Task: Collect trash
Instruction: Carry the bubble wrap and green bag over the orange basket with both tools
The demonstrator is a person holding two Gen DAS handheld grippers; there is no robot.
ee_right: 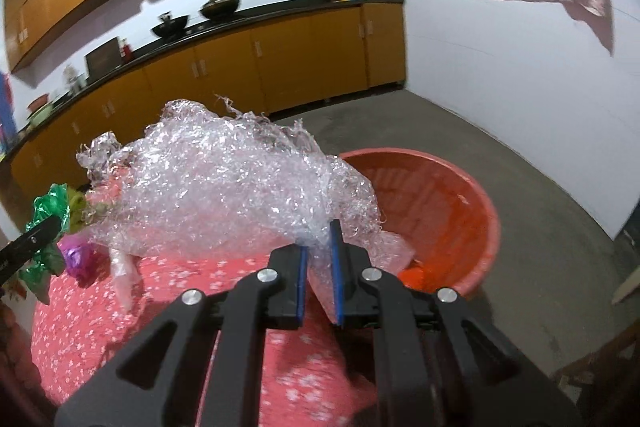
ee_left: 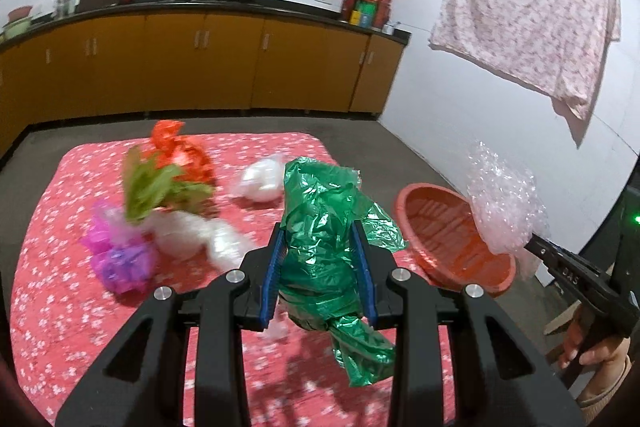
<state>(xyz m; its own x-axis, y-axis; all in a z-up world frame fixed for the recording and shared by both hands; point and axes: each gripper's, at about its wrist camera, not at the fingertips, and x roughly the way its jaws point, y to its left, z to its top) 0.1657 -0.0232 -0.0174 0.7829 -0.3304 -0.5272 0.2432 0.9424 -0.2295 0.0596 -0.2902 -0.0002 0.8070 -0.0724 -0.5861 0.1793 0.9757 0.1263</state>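
From my left gripper (ee_left: 322, 267), I see my blue fingers (ee_left: 273, 275) squeezing a crumpled green plastic bag (ee_left: 332, 227). It hangs above the red flowered tablecloth (ee_left: 60, 267). An orange bag (ee_left: 178, 151), some green leaves (ee_left: 160, 187), a purple bag (ee_left: 120, 259) and white plastic (ee_left: 262, 179) lie on the cloth. An orange basin (ee_left: 452, 231) sits to the right.

From my right gripper (ee_right: 320, 267), my fingers are shut tight on clear bubble wrap (ee_right: 224, 183). The wrap is up in the air, beside the orange basin (ee_right: 436, 203), which is past the table's edge.
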